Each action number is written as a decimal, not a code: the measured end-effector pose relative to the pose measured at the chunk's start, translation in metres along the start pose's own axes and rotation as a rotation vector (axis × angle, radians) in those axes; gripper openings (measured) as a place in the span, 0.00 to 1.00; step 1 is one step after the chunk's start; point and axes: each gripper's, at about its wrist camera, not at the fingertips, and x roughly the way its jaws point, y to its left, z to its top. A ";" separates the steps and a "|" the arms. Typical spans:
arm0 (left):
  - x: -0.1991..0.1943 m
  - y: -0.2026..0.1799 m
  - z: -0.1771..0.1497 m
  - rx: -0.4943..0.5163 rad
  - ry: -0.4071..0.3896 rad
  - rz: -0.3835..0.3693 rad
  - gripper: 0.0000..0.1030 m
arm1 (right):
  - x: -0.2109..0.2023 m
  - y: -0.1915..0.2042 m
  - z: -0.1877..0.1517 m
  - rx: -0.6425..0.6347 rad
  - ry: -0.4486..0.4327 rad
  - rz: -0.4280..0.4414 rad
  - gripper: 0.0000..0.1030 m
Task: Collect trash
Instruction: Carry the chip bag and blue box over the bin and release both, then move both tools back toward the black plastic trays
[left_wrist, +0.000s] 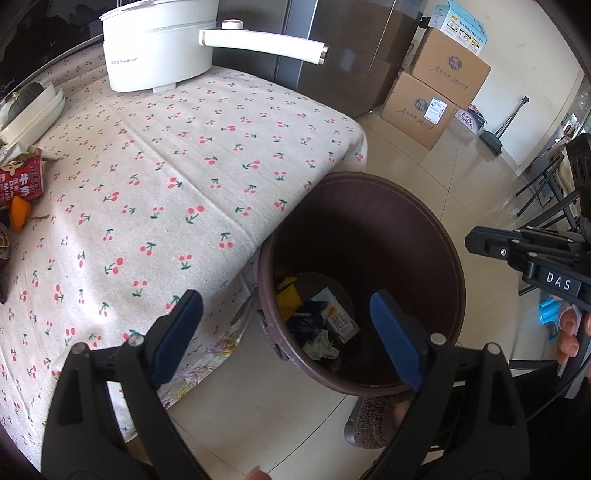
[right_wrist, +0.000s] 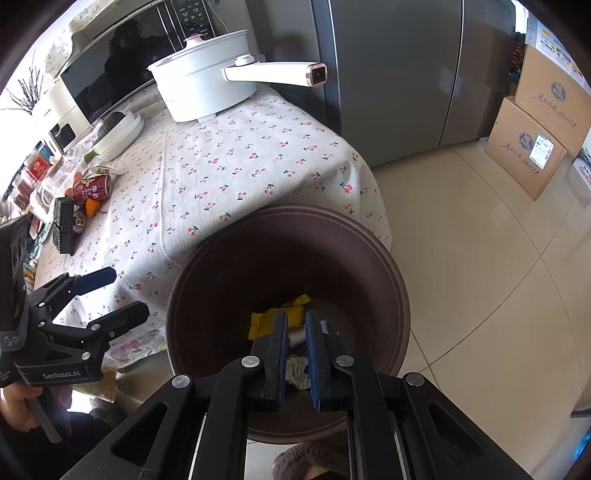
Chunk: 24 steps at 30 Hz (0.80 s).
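Note:
A dark brown trash bin (left_wrist: 436, 236) stands on the floor at the table's corner; it also shows in the right wrist view (right_wrist: 369, 251). Inside lie a yellow wrapper (left_wrist: 289, 300), a small carton (left_wrist: 341, 322) and a crumpled tissue (left_wrist: 322, 345). My left gripper (left_wrist: 286, 325) is open and empty, above the bin's near edge. My right gripper (right_wrist: 296, 326) hangs over the bin mouth, its pads a narrow gap apart with nothing between them. On the table's left edge lie a red milk carton (left_wrist: 23, 181) and an orange peel (left_wrist: 18, 213).
The table has a cherry-print cloth (left_wrist: 177, 177). A white electric pot (left_wrist: 159, 48) with a long handle stands at the back, beside a white dish (left_wrist: 33, 110). A microwave (right_wrist: 110, 70) and clutter sit at the far left. Cardboard boxes (left_wrist: 436, 88) stack by the wall.

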 end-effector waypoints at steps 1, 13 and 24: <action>-0.001 0.002 -0.001 -0.004 0.001 0.002 0.89 | 0.000 0.001 0.000 0.000 -0.001 0.001 0.11; -0.025 0.036 -0.007 -0.055 -0.020 0.067 0.95 | 0.001 0.019 0.007 0.009 -0.004 0.003 0.61; -0.053 0.076 -0.017 -0.118 -0.044 0.143 0.97 | 0.002 0.053 0.021 -0.041 -0.035 -0.004 0.98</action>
